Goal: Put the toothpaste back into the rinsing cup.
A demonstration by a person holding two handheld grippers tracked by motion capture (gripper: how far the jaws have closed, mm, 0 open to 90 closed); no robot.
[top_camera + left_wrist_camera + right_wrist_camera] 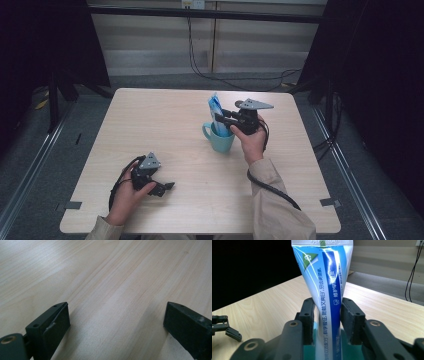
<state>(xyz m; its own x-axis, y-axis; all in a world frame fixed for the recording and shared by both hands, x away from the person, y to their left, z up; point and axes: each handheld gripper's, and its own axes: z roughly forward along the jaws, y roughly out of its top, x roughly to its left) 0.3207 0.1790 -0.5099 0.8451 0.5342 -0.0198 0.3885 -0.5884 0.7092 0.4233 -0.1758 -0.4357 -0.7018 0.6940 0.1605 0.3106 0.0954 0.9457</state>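
Light wooden table [165, 125], seen from above; a person's two forearms in beige sleeves come in from the near edge.

Right gripper [223, 118] held by the right hand [252, 140], right of centre on the table, pointing left across the top of a teal mug [218, 137]. The mug stands upright on the table, handle toward the left.

A blue and white toothpaste tube [216, 112] stands in the mug, crimped end up, leaning a little to the left and away. In the right gripper view the tube [329, 297] rises between the two black jaws, printed side facing the camera, with the teal of the mug [308, 352] below it. The jaws sit just beside the tube on both flanks. The right pad seems to touch its edge, and a thin gap looks to show on the left, but the angle is too tight to be sure the pads are pressing. Reading it as a loosened hold, the tube standing in the mug.

Left gripper [165, 188] in the left hand [127, 195], low on the table near the front left, well apart from the mug. In the left gripper view its jaws stand wide apart, with only bare wood between them. That gripper also appears far off at the left edge of the right gripper view [229, 331]
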